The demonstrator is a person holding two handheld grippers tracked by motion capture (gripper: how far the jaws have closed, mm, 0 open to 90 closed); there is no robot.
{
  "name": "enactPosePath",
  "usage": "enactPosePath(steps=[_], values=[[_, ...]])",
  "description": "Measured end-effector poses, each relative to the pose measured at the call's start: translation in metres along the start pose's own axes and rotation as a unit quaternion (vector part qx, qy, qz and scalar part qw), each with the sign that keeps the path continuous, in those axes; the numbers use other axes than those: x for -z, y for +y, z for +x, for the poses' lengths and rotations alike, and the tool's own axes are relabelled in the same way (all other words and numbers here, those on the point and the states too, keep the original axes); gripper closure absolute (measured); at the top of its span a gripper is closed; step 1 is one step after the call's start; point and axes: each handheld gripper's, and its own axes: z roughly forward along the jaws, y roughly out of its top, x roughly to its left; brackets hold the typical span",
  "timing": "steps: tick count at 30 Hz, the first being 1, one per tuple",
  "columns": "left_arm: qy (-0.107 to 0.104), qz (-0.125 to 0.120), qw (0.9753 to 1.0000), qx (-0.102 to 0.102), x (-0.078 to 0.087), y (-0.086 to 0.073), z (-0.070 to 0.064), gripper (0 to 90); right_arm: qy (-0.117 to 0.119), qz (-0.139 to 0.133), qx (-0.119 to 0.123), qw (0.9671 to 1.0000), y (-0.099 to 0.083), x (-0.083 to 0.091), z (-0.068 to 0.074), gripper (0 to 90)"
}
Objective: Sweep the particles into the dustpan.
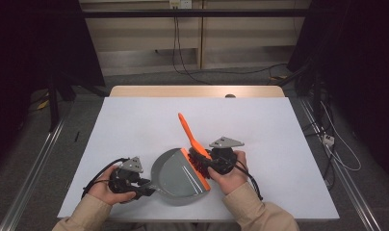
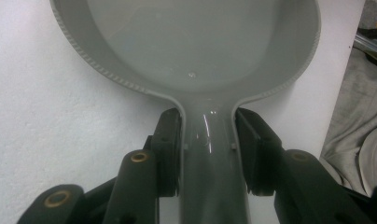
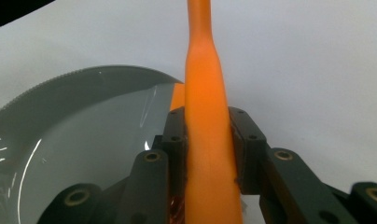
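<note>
A grey dustpan [image 1: 175, 175] with an orange lip lies on the white table near its front edge. My left gripper [image 1: 143, 187] is shut on the dustpan's grey handle [image 2: 207, 154], which runs between both jaws in the left gripper view. An orange brush [image 1: 191, 140] with dark bristles stands at the dustpan's lip, its handle pointing up and away. My right gripper [image 1: 213, 161] is shut on the brush handle [image 3: 206, 140], just above the bristles. In the right gripper view the dustpan [image 3: 79, 135] lies to the left of the jaws.
The white table [image 1: 260, 130] has bare surface behind and to both sides of the dustpan. Cables run across the floor beyond the table's far edge and along its right side. Metal rails flank the table on the left and right.
</note>
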Motion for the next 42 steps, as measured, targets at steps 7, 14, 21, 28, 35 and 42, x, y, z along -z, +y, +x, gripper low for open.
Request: enactPosePath(steps=[7,14,21,28,35,42], values=[[0.0,0.0,1.0,0.001,0.0,0.0,0.0,62.8,-0.001,-0.004,-0.004,1.0,0.001,-0.005,0.012,71.5],[-0.001,-0.002,1.0,0.003,0.0,-0.001,0.0,62.8,0.027,-0.022,-0.025,0.9991,0.007,-0.008,0.025,71.6],[-0.002,-0.002,1.0,0.001,0.002,-0.002,0.001,62.8,0.039,-0.043,0.004,0.9983,0.02,-0.006,0.039,71.5],[-0.001,-0.001,1.0,-0.001,0.002,-0.002,0.001,62.9,0.012,-0.056,0.0,0.9984,0.027,0.002,0.015,71.5],[0.0,-0.002,1.0,0.007,0.001,-0.002,0.0,62.9,-0.016,-0.037,-0.006,0.9992,0.006,0.001,-0.004,71.5],[0.005,-0.001,0.9999,0.011,0.0,0.0,-0.001,62.9,0.015,-0.043,-0.019,0.9988,-0.006,0.001,0.02,71.4]])
